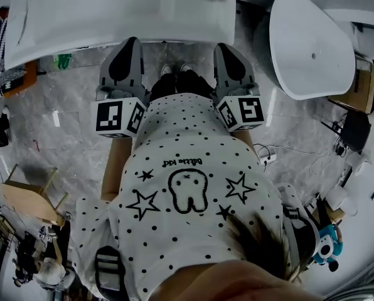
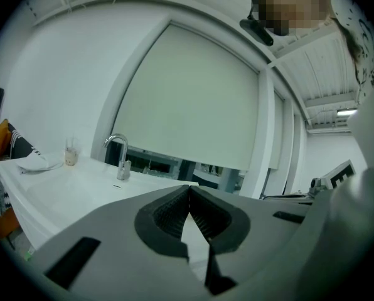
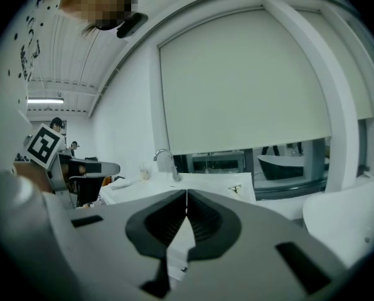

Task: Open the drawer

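Head view, left gripper (image 1: 131, 43) and right gripper (image 1: 224, 46) side by side, nearly level, jaws pressed together, empty, tips seemingly at the sink counter (image 1: 80, 17) edge.

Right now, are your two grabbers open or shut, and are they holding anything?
Left gripper: shut, holding nothing.
Right gripper: shut, holding nothing.
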Demonstrator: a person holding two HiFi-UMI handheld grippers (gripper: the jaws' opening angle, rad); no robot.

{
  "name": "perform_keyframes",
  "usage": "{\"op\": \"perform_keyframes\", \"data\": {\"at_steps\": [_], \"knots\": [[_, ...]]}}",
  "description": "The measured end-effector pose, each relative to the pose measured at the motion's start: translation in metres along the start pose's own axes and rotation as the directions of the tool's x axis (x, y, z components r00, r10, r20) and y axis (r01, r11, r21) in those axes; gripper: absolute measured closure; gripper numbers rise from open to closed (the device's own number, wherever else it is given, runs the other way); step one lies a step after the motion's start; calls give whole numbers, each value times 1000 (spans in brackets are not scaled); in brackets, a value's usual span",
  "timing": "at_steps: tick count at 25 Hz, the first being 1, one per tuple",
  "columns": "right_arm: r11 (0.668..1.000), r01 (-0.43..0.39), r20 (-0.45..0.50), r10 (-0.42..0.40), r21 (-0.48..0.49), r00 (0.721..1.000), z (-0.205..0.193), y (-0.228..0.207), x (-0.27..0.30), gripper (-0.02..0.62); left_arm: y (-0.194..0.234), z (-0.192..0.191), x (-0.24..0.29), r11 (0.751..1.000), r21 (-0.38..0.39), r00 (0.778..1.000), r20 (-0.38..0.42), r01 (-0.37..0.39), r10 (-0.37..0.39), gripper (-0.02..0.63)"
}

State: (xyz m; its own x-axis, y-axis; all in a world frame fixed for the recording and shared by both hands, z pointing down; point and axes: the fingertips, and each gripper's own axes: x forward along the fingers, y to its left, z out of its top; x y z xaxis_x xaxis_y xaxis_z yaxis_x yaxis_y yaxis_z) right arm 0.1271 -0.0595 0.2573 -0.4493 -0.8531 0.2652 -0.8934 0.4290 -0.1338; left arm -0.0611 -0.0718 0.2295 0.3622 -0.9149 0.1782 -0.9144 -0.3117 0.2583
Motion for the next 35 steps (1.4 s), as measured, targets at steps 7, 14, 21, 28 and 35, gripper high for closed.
{"op": "perform_keyframes", "data": {"at_steps": [7, 14, 21, 28, 35], "knots": [[1000, -26, 5, 26, -14, 1000, 4, 2, 5, 581, 1, 2, -3, 1000, -11, 1000, 17, -18, 18, 601], [999, -34, 11, 34, -20, 999, 6, 3, 8, 581, 2, 5, -4, 1000, -6, 999, 27, -25, 25, 601], [999, -37, 17, 37, -24, 999, 6, 3, 9, 581, 2, 7, -4, 1000, -6, 999, 36, -29, 30, 601], [998, -59, 23, 60, -36, 998, 8, 8, 12, 581, 3, 5, -7, 999, 0, 999, 34, -36, 36, 601], [998, -49, 21, 50, -34, 999, 6, 6, 9, 581, 2, 3, -7, 1000, 6, 999, 24, -24, 24, 601]]}}
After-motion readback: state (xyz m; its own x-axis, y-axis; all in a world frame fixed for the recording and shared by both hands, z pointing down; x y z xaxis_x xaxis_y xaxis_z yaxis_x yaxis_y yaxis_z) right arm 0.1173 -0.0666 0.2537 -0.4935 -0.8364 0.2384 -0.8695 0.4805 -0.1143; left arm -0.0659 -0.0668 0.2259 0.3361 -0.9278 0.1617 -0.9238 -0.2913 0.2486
